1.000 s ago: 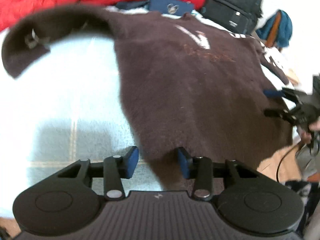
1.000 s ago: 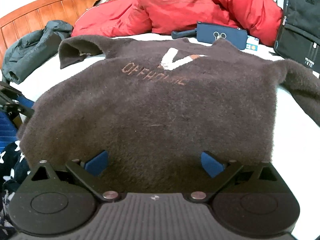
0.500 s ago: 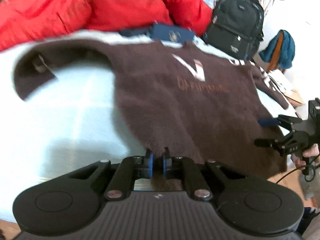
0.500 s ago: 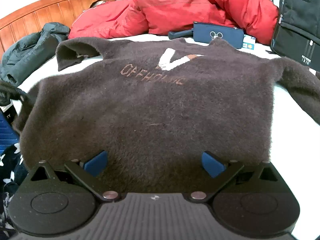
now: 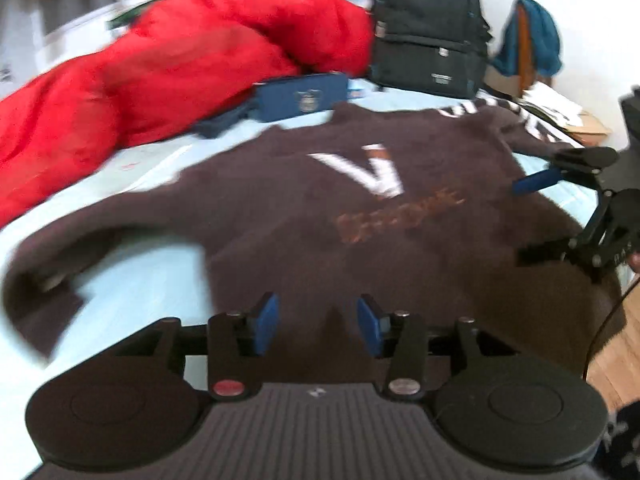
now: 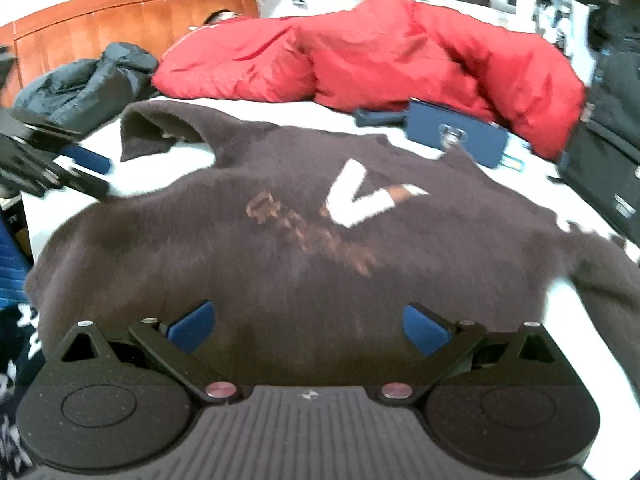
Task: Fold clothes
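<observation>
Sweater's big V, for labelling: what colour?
White, with a brown patch on one stroke of the V; clearest in the right wrist view.

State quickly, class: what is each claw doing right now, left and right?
Left claw: open, holding nothing, over the brown sweater hem.
Right claw: open wide, holding nothing.

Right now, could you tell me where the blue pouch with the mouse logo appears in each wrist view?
Left wrist: the blue pouch lies upper centre, beyond the sweater's collar.
Right wrist: the pouch lies upper right, beyond the collar.
Shared landmark: the red jacket right behind it.
</observation>
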The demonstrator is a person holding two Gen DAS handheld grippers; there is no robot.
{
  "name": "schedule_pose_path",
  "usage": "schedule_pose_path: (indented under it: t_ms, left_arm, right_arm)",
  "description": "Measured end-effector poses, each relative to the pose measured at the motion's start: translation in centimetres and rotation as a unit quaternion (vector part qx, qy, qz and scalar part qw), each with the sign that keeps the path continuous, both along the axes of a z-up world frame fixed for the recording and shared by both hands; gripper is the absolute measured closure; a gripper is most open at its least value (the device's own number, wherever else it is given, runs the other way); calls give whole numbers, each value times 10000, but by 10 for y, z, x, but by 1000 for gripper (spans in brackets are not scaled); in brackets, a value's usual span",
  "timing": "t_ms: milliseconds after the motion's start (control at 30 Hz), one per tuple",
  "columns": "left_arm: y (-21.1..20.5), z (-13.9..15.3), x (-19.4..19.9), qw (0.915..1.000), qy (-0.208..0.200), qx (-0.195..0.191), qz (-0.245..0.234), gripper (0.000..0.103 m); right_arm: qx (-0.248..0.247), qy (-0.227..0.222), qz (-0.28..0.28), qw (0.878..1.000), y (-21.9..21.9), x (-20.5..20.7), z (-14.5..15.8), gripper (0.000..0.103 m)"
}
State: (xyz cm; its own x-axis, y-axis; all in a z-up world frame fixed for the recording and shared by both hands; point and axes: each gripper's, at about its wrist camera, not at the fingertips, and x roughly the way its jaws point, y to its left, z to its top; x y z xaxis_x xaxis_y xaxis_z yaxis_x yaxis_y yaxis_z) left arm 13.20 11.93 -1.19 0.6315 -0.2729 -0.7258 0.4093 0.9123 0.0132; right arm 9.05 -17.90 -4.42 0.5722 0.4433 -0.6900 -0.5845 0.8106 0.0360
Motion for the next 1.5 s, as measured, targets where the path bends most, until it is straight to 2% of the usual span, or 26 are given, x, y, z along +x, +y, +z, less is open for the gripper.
schedule_pose_path:
  t_ms: [100,200,333,400,533,633,700,767,833,933,1067,1200,1333,1500]
  left_arm:
    - [1,-35,30,9968,775,-48,181,57]
    - [34,-40,12,9941,958,-426,273,54]
    - [59,-37,-24,9916,1222,-315,295,55]
    - [58,-26,-31,9930,1153,-119,216,55]
    - [44,0,-18,9976,682,78,56,51]
    - [21,0,19,9990,407,-103,-123,50]
    - [4,-9,45,9986,381,-268,-240,50]
    - [-9,-23,65,9989,319,-160,-299,48]
    - [-10,-38,77,9992,339,33,-192,45]
    - [9,-47,81,9988,456,-128,138,45]
    - [36,-49,66,9971,588,-234,428,44]
    - [34,-43,57,9974,597,20,391,44]
    - [24,-24,60,9976,589,144,339,46]
    - [-10,-8,86,9996,121,-10,-265,43]
  right_arm:
    - [-98,130,10,9999,1,12,-9,0]
    - [-196,261,19,9995,3,24,-18,0]
    - [-61,362,32,9993,-21,14,-22,0]
    - [-22,400,8,9992,-30,9,-19,0]
    - [-71,236,79,9997,-19,11,-6,0]
    - [17,7,299,9996,2,24,2,0]
    - [63,-142,402,9991,18,38,4,0]
    - [84,-172,425,9989,29,56,2,0]
    - [-24,-118,396,9991,34,73,-6,0]
    - [-139,200,199,9995,18,83,-24,0]
    - [-27,274,121,9995,-21,60,-27,0]
    - [8,361,-12,9993,-44,38,-26,0]
    - [-337,387,-9,9987,-38,38,-11,0]
    - [-599,-345,525,9962,-1,59,15,0]
